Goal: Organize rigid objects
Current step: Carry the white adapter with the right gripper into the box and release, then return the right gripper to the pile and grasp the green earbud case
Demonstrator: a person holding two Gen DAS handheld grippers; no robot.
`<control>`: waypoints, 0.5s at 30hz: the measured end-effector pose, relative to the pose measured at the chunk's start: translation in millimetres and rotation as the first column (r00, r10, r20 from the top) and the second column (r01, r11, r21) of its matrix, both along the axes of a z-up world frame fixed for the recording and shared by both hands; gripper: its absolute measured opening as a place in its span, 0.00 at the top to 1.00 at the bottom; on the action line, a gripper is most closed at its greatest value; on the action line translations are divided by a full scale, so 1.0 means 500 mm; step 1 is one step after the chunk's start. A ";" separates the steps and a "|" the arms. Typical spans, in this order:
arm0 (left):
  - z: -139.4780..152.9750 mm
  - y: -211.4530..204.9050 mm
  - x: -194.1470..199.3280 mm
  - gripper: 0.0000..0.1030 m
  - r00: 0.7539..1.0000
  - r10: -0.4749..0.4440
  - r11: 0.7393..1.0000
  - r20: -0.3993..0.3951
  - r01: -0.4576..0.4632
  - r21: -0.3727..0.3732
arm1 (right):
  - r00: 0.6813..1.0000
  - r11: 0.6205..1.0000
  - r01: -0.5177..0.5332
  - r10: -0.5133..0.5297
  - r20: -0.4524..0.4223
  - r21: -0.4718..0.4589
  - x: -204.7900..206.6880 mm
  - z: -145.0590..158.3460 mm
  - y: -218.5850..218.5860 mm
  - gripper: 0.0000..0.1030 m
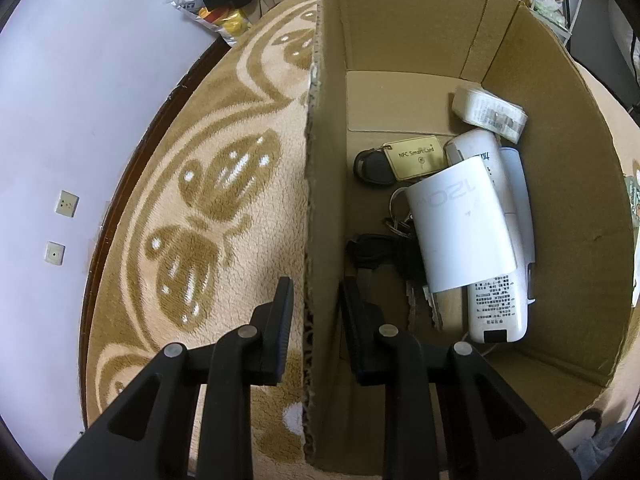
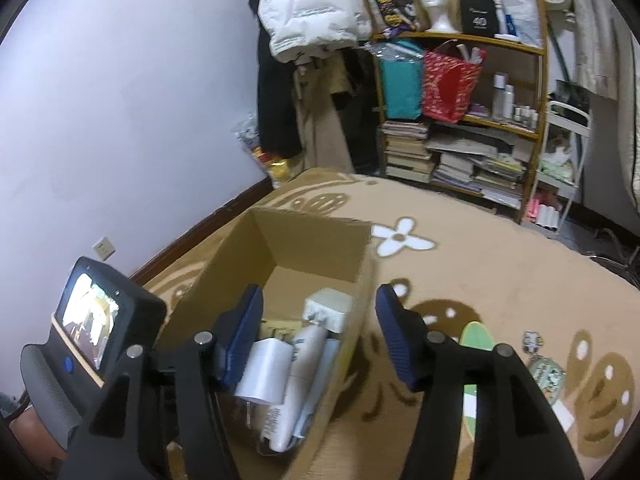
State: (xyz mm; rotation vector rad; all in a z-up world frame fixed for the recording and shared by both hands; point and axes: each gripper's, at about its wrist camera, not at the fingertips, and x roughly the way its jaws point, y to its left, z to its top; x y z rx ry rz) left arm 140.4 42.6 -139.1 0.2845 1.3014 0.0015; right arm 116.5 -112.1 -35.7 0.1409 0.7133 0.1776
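The brown cardboard box (image 1: 560,168) sits on a beige carpet (image 1: 192,208) with tan butterfly patterns; inside lie a white charger (image 1: 460,224) and a gold card (image 1: 416,156).

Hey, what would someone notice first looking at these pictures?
The open cardboard box on the patterned rug, holding a white charger, keys and other small items. The left gripper straddles its wall; the right gripper hangs open above its rim.

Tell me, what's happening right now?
Left hand-held gripper straddles brown cardboard box wall, not clamped. Right hand-held gripper open, empty. Nothing blocking.
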 end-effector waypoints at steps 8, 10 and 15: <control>-0.001 0.000 0.000 0.77 1.000 -0.001 1.000 0.001 0.001 0.001 | 0.988 0.988 0.150 -0.149 0.028 -0.043 -0.001 0.027 -0.065 0.11; -0.001 -0.003 -0.002 0.77 1.000 -0.005 1.000 0.003 0.005 0.008 | 0.985 0.984 0.173 -0.173 0.007 -0.043 0.005 0.019 -0.084 0.09; -0.001 -0.004 -0.003 0.77 1.000 -0.004 1.000 0.002 0.004 0.012 | 0.974 0.974 0.226 -0.226 -0.029 -0.032 0.018 0.004 -0.136 0.00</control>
